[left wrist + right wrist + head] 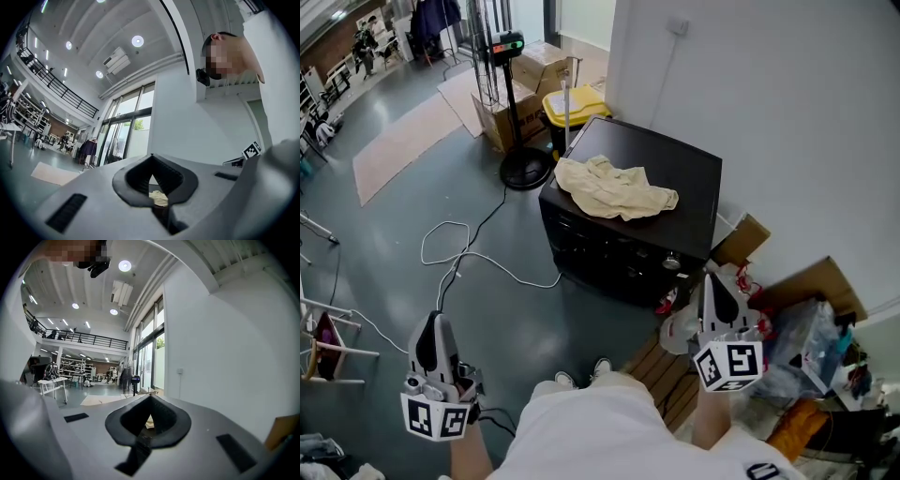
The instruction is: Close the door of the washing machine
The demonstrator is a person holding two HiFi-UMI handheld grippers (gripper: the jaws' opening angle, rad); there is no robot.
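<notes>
The black box-shaped washing machine (623, 258) has a front too dark to show how its door stands. A crumpled cream cloth (614, 187) hides part of its top. At four o'clock, the heap of plastic bags and cardboard (811, 337) runs off the frame's edge.

Black box-shaped washing machine (623, 253) is seen on the grey floor (412, 206), against the white wall (787, 112). A crumpled cream cloth (614, 187) is laid on its top. A white cable (469, 253) is looped on the floor to its left. A black round stand base (525, 171) and a yellow bin (574, 103) are seen behind it. The left gripper (437, 323) is held well apart from the machine, and the right gripper (712, 281) near its right front corner.
</notes>
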